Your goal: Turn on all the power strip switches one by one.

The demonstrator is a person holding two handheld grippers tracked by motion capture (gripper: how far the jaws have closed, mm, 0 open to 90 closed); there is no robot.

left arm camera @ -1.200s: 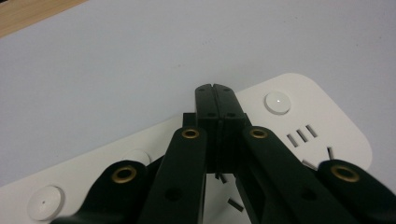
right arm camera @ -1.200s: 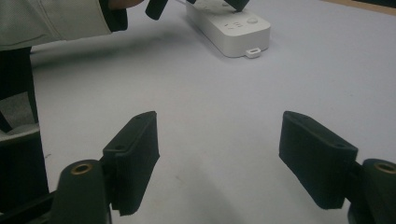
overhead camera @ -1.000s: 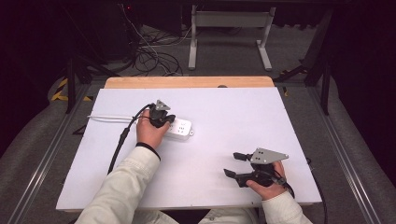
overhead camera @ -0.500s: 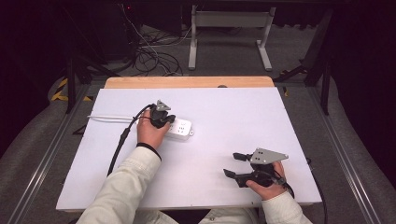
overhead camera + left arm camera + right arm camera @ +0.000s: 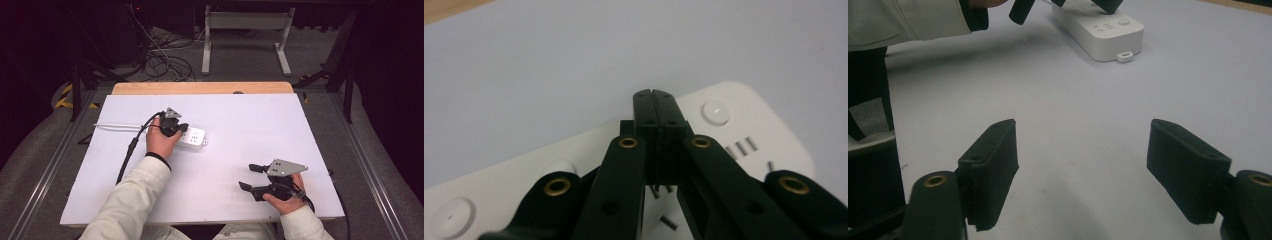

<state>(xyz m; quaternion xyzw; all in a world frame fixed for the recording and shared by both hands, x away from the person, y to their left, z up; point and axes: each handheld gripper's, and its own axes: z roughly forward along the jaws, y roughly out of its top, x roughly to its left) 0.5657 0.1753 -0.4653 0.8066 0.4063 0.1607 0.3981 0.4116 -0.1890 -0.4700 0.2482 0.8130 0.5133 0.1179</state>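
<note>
A white power strip lies left of centre on the white table top, its white cord running off to the left. My left gripper rests over the strip's left part, jaws shut flat together with nothing between them. In the left gripper view the joined tips hover just above the strip, near its round button and socket slots. My right gripper is near the table's front right edge, pointing left, jaws open and empty. In the right gripper view the strip lies far ahead.
A wooden strip borders the table's far edge. Beyond it, tangled cables and a grey metal stand sit on the floor. The left gripper's black cable trails toward the front left.
</note>
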